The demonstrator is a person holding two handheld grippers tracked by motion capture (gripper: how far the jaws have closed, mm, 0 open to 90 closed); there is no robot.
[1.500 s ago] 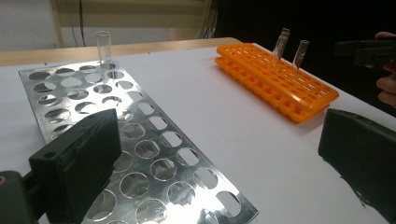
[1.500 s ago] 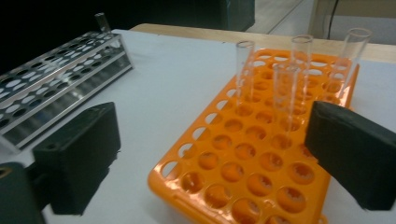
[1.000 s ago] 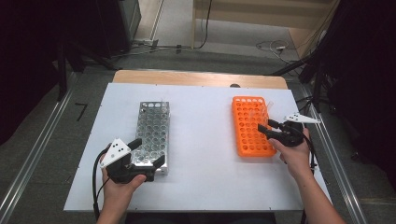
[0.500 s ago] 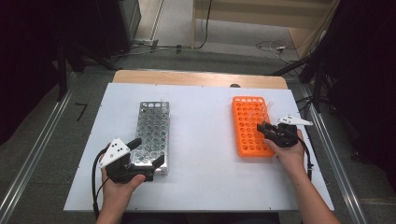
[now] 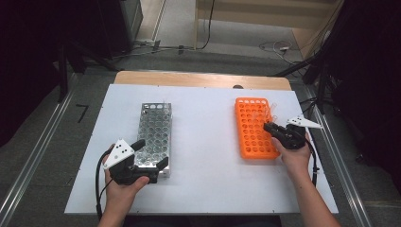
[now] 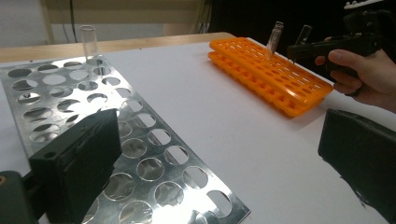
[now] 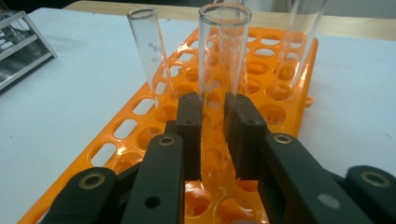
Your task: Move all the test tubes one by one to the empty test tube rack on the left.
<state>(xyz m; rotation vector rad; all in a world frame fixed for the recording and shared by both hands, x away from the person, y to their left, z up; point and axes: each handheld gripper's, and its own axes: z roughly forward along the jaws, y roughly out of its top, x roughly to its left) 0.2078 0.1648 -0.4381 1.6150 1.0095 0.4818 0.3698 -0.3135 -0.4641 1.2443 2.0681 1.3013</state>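
An orange test-tube rack [image 5: 253, 127] lies at the right of the white table. My right gripper [image 7: 212, 109] reaches over its right side and is shut on an upright glass test tube [image 7: 223, 51] standing in a hole; its jaws have just been closing with this tube between them. Two more tubes, one to the left [image 7: 152, 51] and one to the right [image 7: 303, 32], stand in the orange rack [image 7: 140, 121]. My left gripper [image 5: 151, 152] stands open at the near end of a metal rack [image 5: 154, 118], one jaw over it, one beside it. One tube [image 6: 88, 44] stands at that metal rack's [image 6: 70, 93] far end.
The white table [image 5: 208, 156] lies bare between the two racks. A wooden strip [image 5: 198, 79] runs along its far edge. Cables [image 5: 99, 189] trail from both grippers toward the near edge. Metal rails [image 5: 28, 170] flank the table.
The right gripper's jaws have narrowed onto the test tube in the orange rack. The left hand and both racks have stayed where they were.
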